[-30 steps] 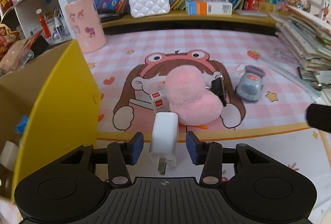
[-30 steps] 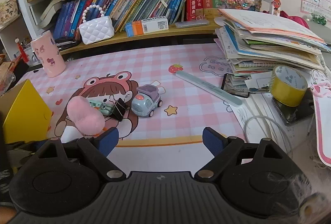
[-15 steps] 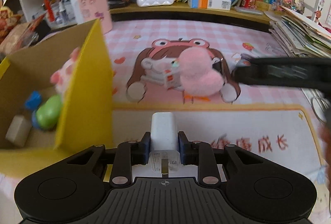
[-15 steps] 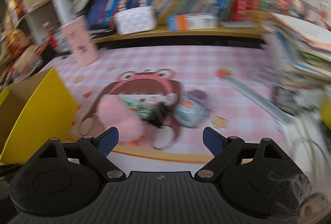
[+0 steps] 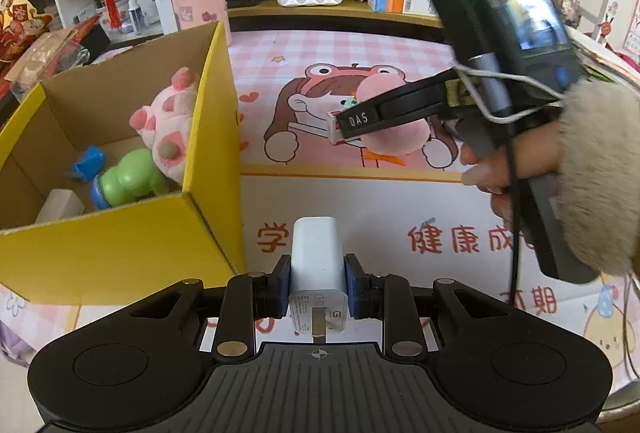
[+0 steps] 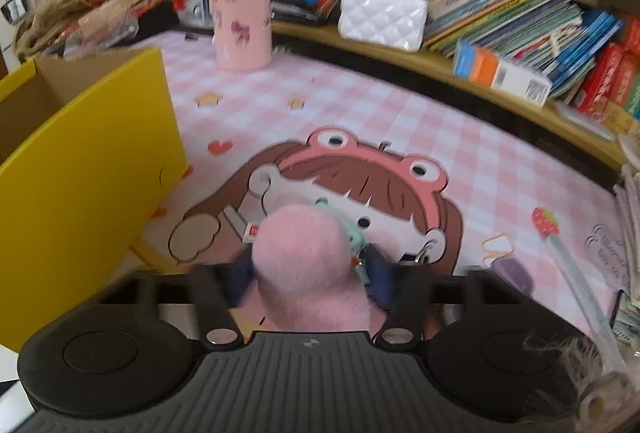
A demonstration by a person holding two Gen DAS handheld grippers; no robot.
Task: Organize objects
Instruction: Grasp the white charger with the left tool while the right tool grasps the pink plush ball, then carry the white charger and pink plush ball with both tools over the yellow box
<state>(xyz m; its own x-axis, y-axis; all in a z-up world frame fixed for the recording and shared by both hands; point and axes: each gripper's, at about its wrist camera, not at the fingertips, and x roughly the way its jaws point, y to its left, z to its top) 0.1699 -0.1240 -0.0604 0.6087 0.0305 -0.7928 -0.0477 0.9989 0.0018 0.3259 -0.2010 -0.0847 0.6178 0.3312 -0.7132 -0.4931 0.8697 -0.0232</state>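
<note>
Left gripper (image 5: 318, 283) is clenched on the white charger (image 5: 316, 257), plug end toward cam, prob to carry it to the yellow box (image 5: 120, 253) at 10 o'clock, where a pig toy (image 5: 168, 125) already sits. Farther out at 1 o'clock, right gripper (image 6: 310, 275) has just been closing w/ the pink pompom (image 6: 306, 253) between its jaws; can't tell if the pads press it yet.

I see a smooth, glossy plastic charger (image 5: 318, 257); a fuzzy pink pompom (image 6: 308, 265); a matt cardboard box (image 5: 120, 257).
</note>
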